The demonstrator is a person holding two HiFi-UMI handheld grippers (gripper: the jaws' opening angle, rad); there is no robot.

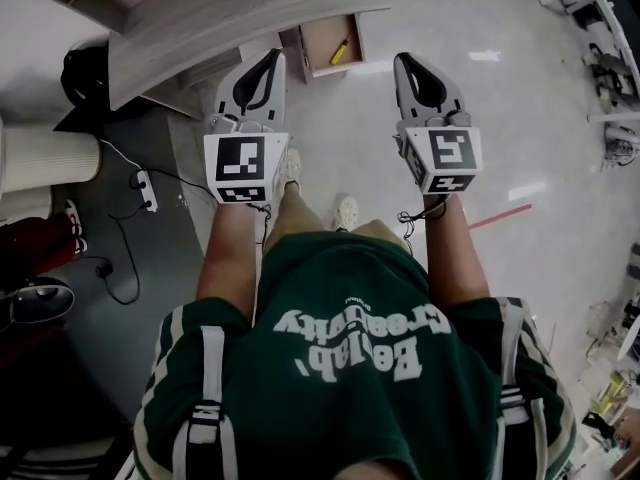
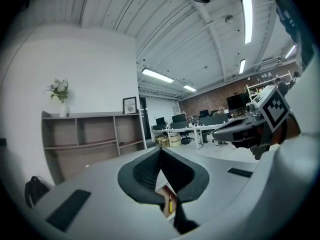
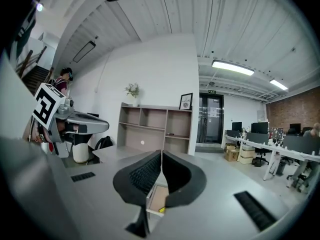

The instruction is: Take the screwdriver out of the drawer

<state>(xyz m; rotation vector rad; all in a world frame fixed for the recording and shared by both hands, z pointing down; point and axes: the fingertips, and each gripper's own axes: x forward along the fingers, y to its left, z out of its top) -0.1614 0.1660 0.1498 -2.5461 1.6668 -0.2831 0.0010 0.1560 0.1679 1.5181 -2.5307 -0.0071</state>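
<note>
An open drawer (image 1: 332, 46) juts out from under a light wooden desk (image 1: 230, 18), and a yellow-handled screwdriver (image 1: 340, 51) lies inside it. My left gripper (image 1: 275, 58) is held out level just left of the drawer, its jaws shut and empty. My right gripper (image 1: 403, 61) hangs to the drawer's right, also shut with nothing in it. In the left gripper view the screwdriver (image 2: 170, 204) shows below the closed pads (image 2: 150, 171). The right gripper view shows the drawer (image 3: 157, 199) and a sliver of the screwdriver (image 3: 161, 210) under its shut jaws.
A white ribbed cylinder (image 1: 50, 158), a power strip (image 1: 147, 190) with cables and a black bag (image 1: 80, 73) sit on the floor at the left. A shelf unit (image 2: 90, 134) stands against the wall. Office desks and chairs (image 2: 200, 129) fill the far room.
</note>
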